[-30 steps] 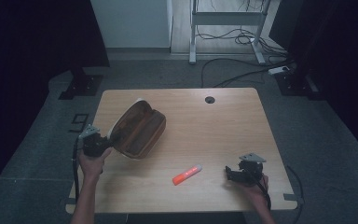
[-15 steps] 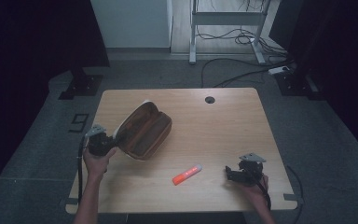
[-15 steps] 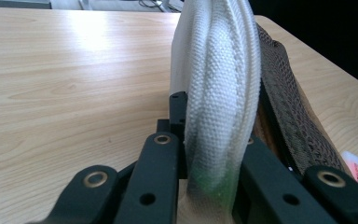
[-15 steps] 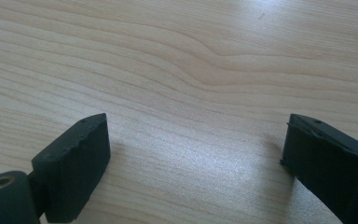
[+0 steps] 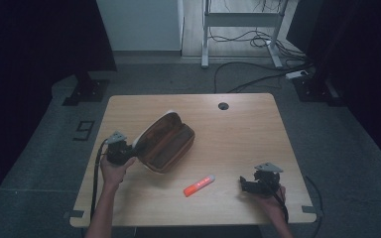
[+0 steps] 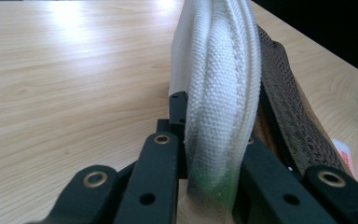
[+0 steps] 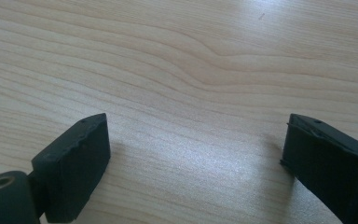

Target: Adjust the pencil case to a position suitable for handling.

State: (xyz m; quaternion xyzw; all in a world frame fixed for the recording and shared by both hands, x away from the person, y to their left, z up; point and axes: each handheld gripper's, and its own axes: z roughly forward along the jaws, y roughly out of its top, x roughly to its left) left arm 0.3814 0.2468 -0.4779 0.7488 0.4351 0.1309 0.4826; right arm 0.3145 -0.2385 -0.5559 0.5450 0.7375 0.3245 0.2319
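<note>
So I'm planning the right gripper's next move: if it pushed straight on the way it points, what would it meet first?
Probably nothing soon: between the open right gripper lies bare table. The orange marker may lie further along; depth unclear.

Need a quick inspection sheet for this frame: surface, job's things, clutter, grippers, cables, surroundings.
Surface: light wooden table, with a round cable hole near its far edge.
Job's things: open pouch, white outside and brown inside, its rim lifted at the left; orange marker lying flat, apart from the pouch.
Clutter: nothing seen.
Grippers: left gripper shut on the pouch's white rim; right gripper open, jaws wide over bare wood, holding nothing.
Cables: black cable trailing from the left gripper; loose cables on the floor beyond the table.
Surroundings: grey floor, white frame legs, power strip, dark curtains.
</note>
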